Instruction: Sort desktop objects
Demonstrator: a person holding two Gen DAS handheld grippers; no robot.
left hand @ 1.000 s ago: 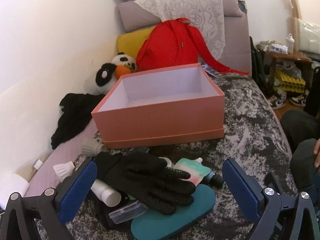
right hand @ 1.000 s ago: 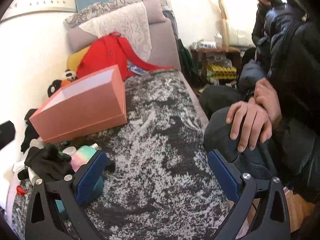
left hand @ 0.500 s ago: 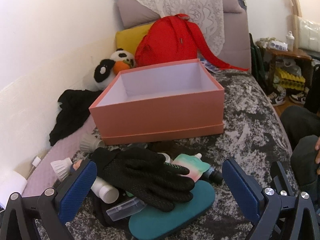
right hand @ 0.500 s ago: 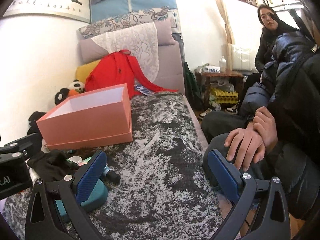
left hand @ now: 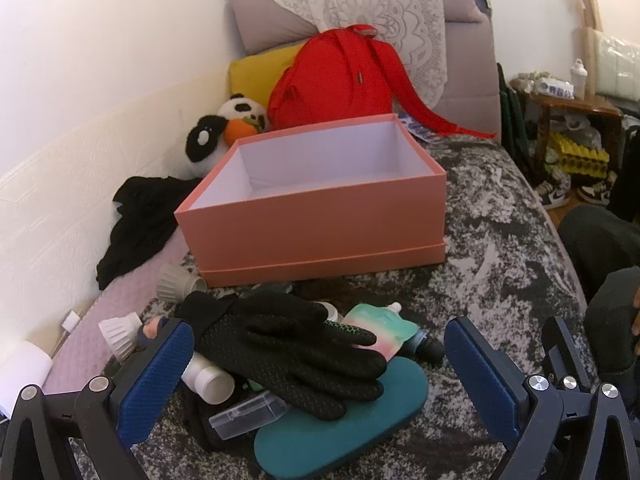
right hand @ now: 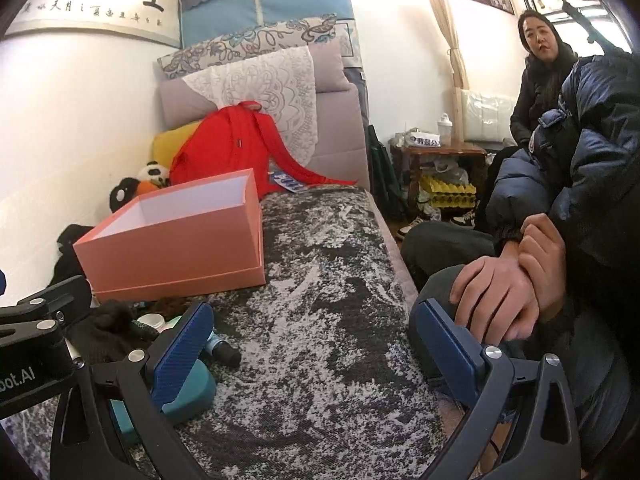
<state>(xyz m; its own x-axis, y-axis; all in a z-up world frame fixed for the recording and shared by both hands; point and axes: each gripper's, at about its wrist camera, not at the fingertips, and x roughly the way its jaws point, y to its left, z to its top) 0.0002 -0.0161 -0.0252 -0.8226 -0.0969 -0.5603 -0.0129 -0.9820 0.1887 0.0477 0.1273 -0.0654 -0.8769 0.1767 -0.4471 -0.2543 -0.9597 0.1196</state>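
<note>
My left gripper: jaws wide apart, nothing held, poised over the pile at the near end of the bed.
My right gripper: jaws wide apart, nothing held, over bare blanket to the right of the pile.
Pink box: open, white inside, nothing visible within; stands on the blanket just beyond the pile.
Pile, top to bottom as far as I can see:
- black glove, lying across the rest;
- pastel pouch with a white spout, partly under the glove's fingers;
- teal pad, lowest, nearest me;
- clear plastic case, beside the pad;
- white bottle, touching my left finger.
Two white ridged caps lie left of the pile.
Red backpack: against the cushions, behind the box.
</note>
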